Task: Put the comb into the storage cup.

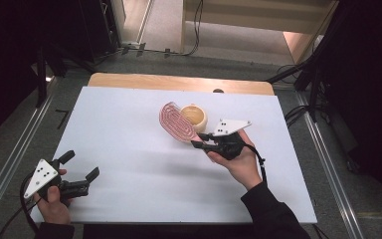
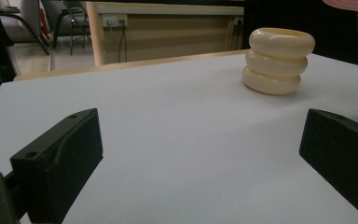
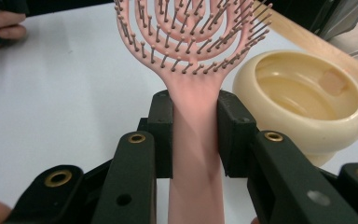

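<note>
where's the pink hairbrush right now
In the high view the pink hairbrush is right of centre, its handle clamped in the right gripper, beside the cream holder.

Both grippers are matte black: the left gripper (image 1: 79,167) at seven o'clock on the table and the right gripper (image 1: 204,140) near centre each carry a grey three-cornered plate with dark dots. Brass-ringed screw holes stud the right one's arms. A black cable trails from each, and the person wears dark sleeves.

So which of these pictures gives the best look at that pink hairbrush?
The right gripper view: the pink hairbrush sits close up, its handle clamped between the right gripper jaws, bristles plainly visible. The high view shows the whole brush, small, beside the cream cup. The left gripper view catches just a pink edge at the top right corner.
</note>
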Demonstrator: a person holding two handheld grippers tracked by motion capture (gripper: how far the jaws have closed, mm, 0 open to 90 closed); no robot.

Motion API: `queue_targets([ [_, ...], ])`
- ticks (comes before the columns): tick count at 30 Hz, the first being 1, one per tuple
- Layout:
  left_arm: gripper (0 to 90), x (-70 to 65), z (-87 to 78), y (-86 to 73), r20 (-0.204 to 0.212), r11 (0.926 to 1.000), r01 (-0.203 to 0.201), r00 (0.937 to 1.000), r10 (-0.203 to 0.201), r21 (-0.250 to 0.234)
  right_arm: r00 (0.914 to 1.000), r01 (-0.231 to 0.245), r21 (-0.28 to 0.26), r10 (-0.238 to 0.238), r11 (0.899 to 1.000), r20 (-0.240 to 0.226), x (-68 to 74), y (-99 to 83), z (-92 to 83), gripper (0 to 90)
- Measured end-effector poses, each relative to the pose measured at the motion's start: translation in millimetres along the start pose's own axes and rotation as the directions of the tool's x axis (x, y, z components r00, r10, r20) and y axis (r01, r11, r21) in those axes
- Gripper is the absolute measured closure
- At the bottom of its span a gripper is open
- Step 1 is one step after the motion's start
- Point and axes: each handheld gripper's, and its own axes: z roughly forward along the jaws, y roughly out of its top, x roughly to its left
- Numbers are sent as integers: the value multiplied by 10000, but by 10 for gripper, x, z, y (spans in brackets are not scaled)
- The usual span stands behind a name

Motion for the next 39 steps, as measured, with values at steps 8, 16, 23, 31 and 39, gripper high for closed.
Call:
queue_targets([
  [8,1,-5,2,-1,-26,10000,-43,10000,43,26,9998,-42,-547,53,9985,201,-21,12,28,681],
  [16,1,-4,4,-1,3,10000,-26,10000,26,0,9993,-80,-1079,119,9941,357,-60,16,78,681],
  [23,1,-4,5,-2,21,10000,-44,10000,44,12,9987,-271,-1507,332,9882,378,-65,45,109,681],
  [31,1,-4,6,-5,25,10000,-21,10000,21,20,9989,-119,-1794,199,9837,426,-73,111,127,681],
  [39,2,-1,5,-7,29,10000,-4,10000,4,15,9984,-182,-1878,280,9820,498,-121,179,159,681],
])
